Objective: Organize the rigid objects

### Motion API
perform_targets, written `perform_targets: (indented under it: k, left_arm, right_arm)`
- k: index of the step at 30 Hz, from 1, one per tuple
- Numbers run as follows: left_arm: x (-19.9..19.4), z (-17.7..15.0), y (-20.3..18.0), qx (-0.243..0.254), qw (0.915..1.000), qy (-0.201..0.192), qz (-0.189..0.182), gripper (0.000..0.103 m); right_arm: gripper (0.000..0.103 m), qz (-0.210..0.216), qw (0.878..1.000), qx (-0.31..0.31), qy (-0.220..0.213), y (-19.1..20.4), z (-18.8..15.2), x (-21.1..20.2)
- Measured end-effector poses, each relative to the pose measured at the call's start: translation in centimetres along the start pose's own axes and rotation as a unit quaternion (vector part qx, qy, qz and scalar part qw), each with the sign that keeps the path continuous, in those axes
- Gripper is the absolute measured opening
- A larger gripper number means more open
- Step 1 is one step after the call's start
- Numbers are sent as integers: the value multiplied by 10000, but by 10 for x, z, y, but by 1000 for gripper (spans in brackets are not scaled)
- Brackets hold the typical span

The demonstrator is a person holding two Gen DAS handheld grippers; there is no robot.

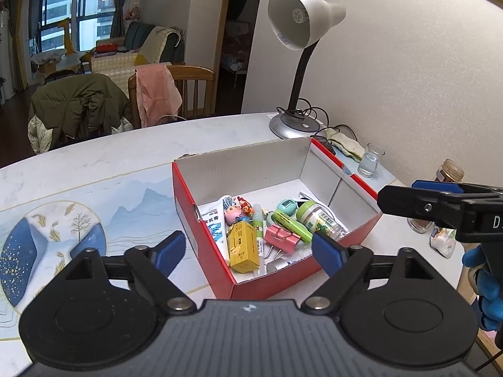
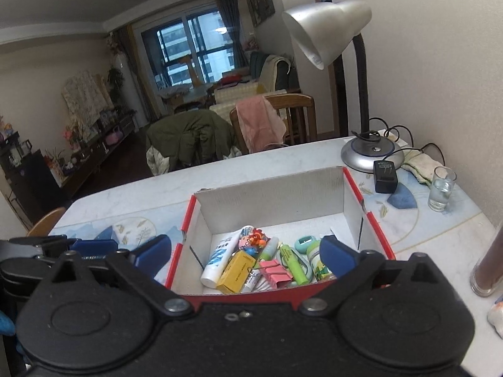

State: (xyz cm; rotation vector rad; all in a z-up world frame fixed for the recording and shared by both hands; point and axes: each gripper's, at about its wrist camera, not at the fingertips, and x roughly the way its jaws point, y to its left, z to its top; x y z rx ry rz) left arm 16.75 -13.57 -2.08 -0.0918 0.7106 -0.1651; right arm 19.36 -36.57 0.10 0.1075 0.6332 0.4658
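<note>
A red cardboard box [image 1: 201, 235] [image 2: 374, 229] with a white inside stands open on the table. In it lie a toothpaste tube [image 1: 213, 226] [image 2: 218, 259], a yellow carton [image 1: 242, 248] [image 2: 235, 271], pink binder clips [image 1: 281, 238] [image 2: 273, 271], a green highlighter [image 1: 290, 224] [image 2: 294, 264], a green-capped bottle [image 1: 317, 216] [image 2: 317, 260] and a small toy figure [image 1: 234, 212]. My left gripper [image 1: 248, 253] hangs open above the box's near left corner, holding nothing. My right gripper [image 2: 246, 256] is open over the near wall, also holding nothing.
A desk lamp [image 1: 295, 125] [image 2: 371, 154] stands behind the box, with a black adapter [image 2: 385, 176] and a cloth [image 2: 421, 163] beside it. A glass of water [image 1: 371, 160] [image 2: 441, 191] and a brown jar [image 1: 449, 172] stand to the right. Chairs draped with clothes [image 1: 78, 106] line the far edge.
</note>
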Motion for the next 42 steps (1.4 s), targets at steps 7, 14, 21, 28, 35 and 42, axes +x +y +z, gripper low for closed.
perform_targets:
  k: [7,14,21,28,35,42]
  left_arm:
    - [-4,-4,-2,-96,9998,-124,-151,103]
    - [-7,-7,-6,-78,9998,-157,-42,103]
    - [-8,-9,-7,-160,9997,-205,-38,103]
    - [-9,-13,-10,-106,9998,-183,-66,103]
    - [-8,-14,-9,-150,9997,-156,-142,103]
    - [-6,-15,-1,-255,9996,-84,-78,103]
  right_arm:
    - [103,-225,9996,173,-19,-3,-10,-4]
    - [103,-378,9991,109,-169,0,-22,-12]
    - [103,-427,9988,203,-148,-1,-24,-12]
    - [103,-406,9988,242,-112,-2,-25,-11]
    - [103,-447,9982,383,-82,-5,-26,-10]
    - [103,-493,9979,417,-109,-6,-25,-11]
